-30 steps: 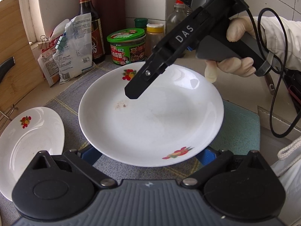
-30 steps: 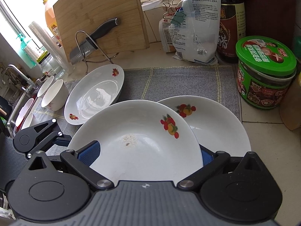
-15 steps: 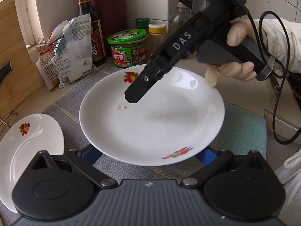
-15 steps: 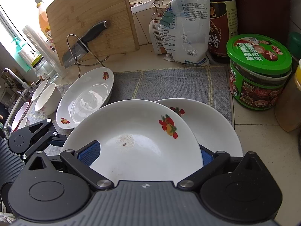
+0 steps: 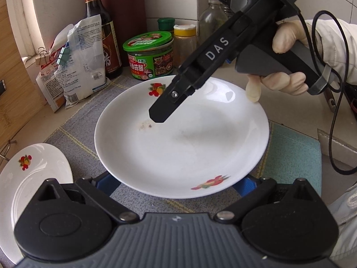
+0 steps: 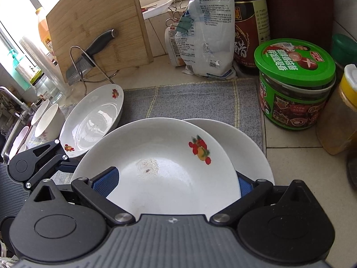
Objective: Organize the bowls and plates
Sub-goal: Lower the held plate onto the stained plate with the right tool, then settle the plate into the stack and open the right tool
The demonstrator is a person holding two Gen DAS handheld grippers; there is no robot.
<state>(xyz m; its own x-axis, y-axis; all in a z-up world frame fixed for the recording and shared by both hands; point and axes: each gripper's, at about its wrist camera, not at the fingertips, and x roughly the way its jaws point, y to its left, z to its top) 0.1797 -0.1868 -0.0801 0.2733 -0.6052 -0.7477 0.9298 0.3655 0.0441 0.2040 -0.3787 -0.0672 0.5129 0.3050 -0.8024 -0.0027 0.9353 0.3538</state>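
1. Fingers (image 5: 107, 184) on the left gripper (image 5: 176, 185) are spread wide, tips tucked under the near rim of the big fruit-print plate (image 5: 183, 147) mid-frame. Can't tell if it's actually gripped.
2. Right gripper (image 6: 174, 183) is spread too, with the same plate between its pads, above a second plate (image 6: 250, 147).
3. Only a small crumb smear in the big plate.
4. Third plate (image 6: 93, 120) sits centre left, with small bowls (image 6: 48, 120) at the left edge.

White plate (image 6: 169, 167) with red-and-yellow fruit print; grey mat (image 6: 200, 98); green-lidded jar (image 6: 294, 67).
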